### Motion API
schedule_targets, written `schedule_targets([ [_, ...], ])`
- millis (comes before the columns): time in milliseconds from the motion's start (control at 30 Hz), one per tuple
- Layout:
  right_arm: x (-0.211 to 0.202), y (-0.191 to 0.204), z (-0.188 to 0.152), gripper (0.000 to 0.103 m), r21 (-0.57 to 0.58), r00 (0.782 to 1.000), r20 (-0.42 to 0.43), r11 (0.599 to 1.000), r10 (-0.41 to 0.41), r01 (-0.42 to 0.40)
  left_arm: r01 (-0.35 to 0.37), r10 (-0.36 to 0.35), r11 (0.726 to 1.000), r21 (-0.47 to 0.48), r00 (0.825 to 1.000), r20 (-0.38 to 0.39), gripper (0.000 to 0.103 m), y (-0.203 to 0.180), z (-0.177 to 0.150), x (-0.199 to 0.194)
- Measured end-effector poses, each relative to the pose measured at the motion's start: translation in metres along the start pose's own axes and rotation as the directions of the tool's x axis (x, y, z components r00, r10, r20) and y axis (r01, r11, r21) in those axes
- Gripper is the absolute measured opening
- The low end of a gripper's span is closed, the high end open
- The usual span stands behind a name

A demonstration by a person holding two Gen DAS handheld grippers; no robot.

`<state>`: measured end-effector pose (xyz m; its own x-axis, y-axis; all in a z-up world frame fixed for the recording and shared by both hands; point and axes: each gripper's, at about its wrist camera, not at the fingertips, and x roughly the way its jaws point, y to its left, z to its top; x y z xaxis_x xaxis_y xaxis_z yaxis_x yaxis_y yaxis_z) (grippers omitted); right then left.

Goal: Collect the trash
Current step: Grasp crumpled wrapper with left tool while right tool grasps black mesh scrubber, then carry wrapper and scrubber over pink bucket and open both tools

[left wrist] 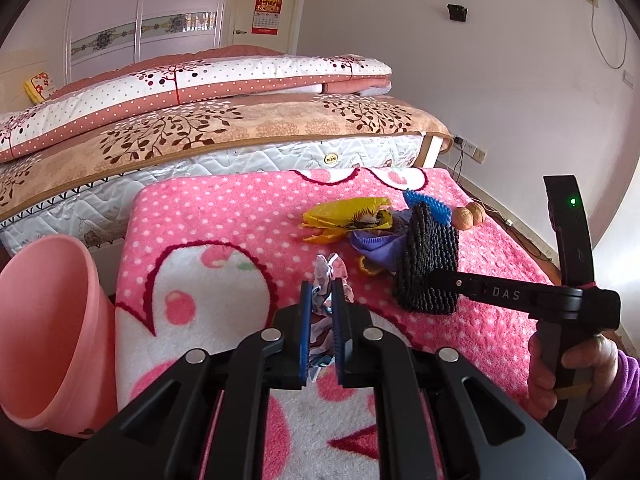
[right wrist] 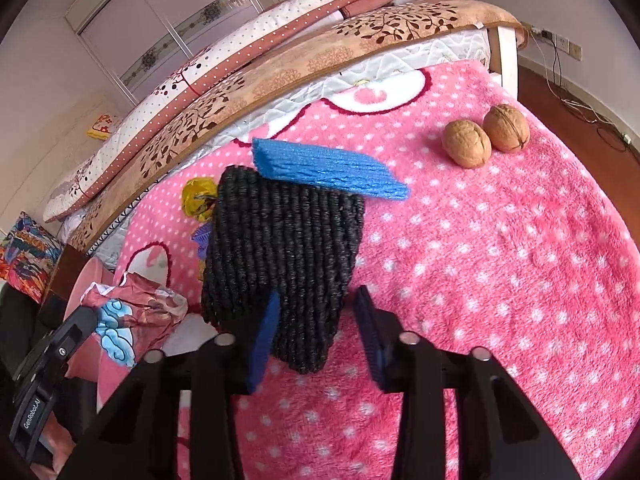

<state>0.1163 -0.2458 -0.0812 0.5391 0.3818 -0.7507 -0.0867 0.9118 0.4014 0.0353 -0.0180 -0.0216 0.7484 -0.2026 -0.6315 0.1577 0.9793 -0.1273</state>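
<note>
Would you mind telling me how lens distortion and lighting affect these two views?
Left wrist view: the mattress edge bows, dark corners vignette, and light is soft and even. Right wrist view: the bed tilts and curves more, while the walnuts and blanket stay sharp, without glare.

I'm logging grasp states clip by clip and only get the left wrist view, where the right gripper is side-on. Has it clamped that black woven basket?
Observer: No. From the right wrist view the right gripper is open: one finger lies against the basket, and the other stands apart from it.
Operator: What is the blue thing behind it?
Observer: A flat, ribbed blue foam piece lying across the basket's top edge.
Operator: And the scrap in the left gripper?
Observer: It is a crumpled pink wrapper with a blue cloud print on it.
</note>
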Motion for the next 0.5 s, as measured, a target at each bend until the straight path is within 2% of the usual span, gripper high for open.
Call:
schedule_targets([
  [33, -0.002, 0.001, -0.001, 0.023, -0.006, 1.000, 0.001, 1.000, -0.003, 0.003, 0.002, -0.002, 1.000, -0.001, 1.000, 0.003, 0.009, 0.000, -0.001, -0.002],
  [100, -0.006, 0.003, -0.004, 0.021, -0.019, 1.000, 0.005, 1.000, -0.009, 0.009, 0.005, -0.005, 1.000, -0.004, 1.000, 0.009, 0.009, 0.001, -0.001, -0.005],
  [167, -0.012, 0.004, -0.008, 0.014, -0.031, 1.000, 0.007, 0.999, -0.009, 0.009, 0.008, -0.008, 1.000, -0.007, 1.000, 0.016, 0.009, 0.001, -0.002, -0.008],
  [500, -0.051, 0.030, -0.031, 0.011, -0.152, 0.998, 0.046, 0.988, 0.031, -0.024, -0.001, 0.004, 0.999, -0.042, 0.997, 0.077, 0.009, 0.013, -0.001, -0.033],
])
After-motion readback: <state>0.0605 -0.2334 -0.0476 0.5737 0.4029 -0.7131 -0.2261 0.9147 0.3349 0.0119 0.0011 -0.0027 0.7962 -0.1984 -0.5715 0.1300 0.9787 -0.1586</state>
